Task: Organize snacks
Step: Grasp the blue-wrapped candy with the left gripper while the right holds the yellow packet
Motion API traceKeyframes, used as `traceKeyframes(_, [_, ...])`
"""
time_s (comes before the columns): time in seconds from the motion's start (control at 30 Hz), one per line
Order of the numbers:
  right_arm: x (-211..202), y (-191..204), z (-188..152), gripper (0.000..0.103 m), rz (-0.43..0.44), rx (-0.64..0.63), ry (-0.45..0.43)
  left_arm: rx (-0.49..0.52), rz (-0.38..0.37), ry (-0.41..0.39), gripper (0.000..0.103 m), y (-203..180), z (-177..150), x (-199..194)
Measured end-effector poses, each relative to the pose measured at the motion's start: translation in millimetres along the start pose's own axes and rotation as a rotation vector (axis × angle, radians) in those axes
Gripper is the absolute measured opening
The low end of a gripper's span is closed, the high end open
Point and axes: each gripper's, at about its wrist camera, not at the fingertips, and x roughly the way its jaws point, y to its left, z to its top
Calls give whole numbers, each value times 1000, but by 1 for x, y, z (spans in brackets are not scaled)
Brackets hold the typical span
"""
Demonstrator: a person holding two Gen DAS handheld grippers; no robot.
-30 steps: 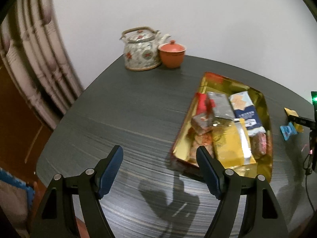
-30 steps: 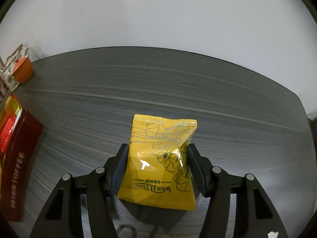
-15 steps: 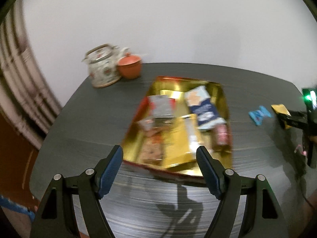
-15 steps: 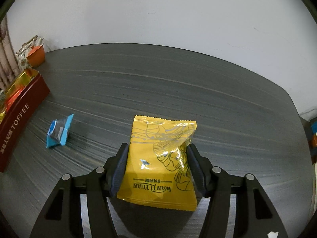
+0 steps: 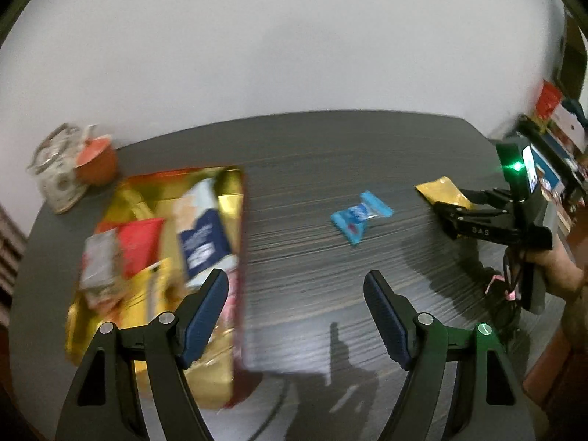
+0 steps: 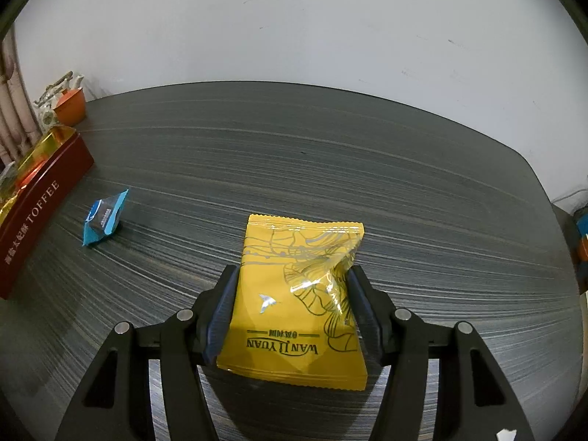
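My right gripper (image 6: 290,290) is shut on a yellow snack packet (image 6: 299,294) and holds it over the dark table. The same packet (image 5: 439,189) shows in the left wrist view at the far right, in the right gripper (image 5: 446,209). A small blue wrapped candy (image 5: 358,218) lies loose on the table between the grippers and also shows in the right wrist view (image 6: 104,217). A gold tray (image 5: 231,191) with a dark red "TOFFEE" side (image 6: 40,205) holds several snack packets at the left. My left gripper (image 5: 296,296) is open and empty, over the tray's right edge.
A patterned teapot (image 5: 57,172) and an orange lidded cup (image 5: 97,160) stand at the table's back left, against a white wall. The dark wood-grain table (image 6: 330,169) ends in a curved edge at the right. Shelving with colourful items (image 5: 551,136) lies beyond it.
My left gripper has swung to the right, so the tray slid to the left of its view and the blue candy came in. My right gripper keeps the yellow packet and turned slightly left.
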Motion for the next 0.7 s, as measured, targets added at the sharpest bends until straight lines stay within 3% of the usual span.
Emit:
traceKeyframes(0.37, [6, 2, 1, 58, 7, 15, -7, 116, -70, 83, 76, -30, 22, 67])
traceKeyframes(0.7, [2, 0, 0, 58, 6, 14, -9, 179, -121, 125, 76, -41, 35, 96])
